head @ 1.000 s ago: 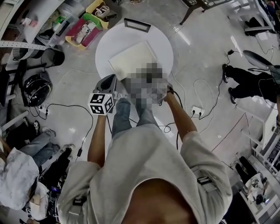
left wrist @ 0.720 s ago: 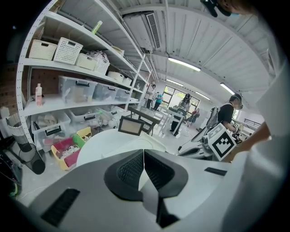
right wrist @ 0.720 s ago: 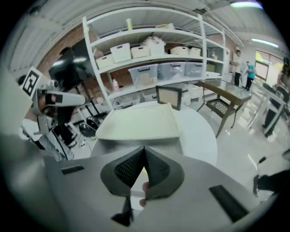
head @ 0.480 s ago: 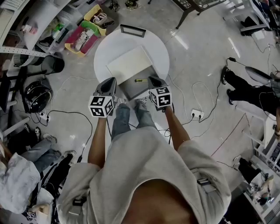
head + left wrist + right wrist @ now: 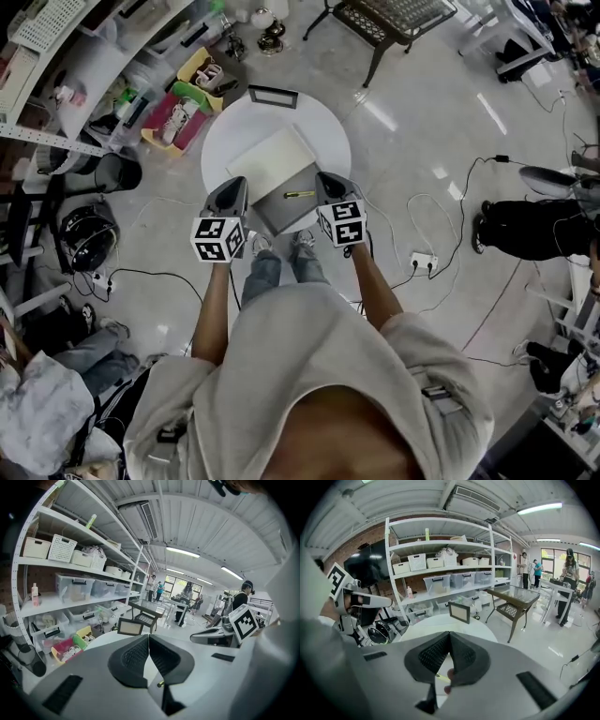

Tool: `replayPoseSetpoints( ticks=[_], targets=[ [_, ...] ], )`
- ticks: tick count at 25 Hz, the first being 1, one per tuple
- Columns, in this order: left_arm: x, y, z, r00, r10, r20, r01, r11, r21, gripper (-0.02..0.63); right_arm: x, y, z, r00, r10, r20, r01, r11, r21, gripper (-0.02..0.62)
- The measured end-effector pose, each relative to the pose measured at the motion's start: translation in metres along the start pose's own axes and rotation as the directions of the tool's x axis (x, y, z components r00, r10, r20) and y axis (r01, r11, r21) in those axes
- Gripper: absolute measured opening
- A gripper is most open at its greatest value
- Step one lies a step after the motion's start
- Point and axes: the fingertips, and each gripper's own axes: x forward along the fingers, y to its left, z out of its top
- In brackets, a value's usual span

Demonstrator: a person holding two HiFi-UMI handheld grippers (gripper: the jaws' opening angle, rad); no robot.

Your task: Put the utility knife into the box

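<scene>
Your left tool [image 5: 235,182] and your right tool [image 5: 324,177] are both shut tight with nothing in them. You hold them up on each side of the box [image 5: 281,214], since the job looks done. The utility knife [image 5: 300,194] lies inside the box, which sits on the round white counter [image 5: 234,131].
</scene>
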Motion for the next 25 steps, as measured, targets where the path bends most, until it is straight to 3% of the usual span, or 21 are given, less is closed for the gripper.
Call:
replayPoseSetpoints(
  ticks=[18,25],
  targets=[
    [-0.005,-0.002,0.104,0.982,-0.01,0.188,-0.012,0.993,0.114,0.02,-0.042,-0.023,0.12,0.962,-0.065,0.267,0.081,0.996,-0.048,0.029],
    [-0.007,0.0,0.127,0.973,-0.008,0.229,-0.024,0.991,0.134,0.02,-0.05,-0.025,0.146,0.942,-0.072,0.329,0.095,0.994,-0.053,0.029]
  ],
)
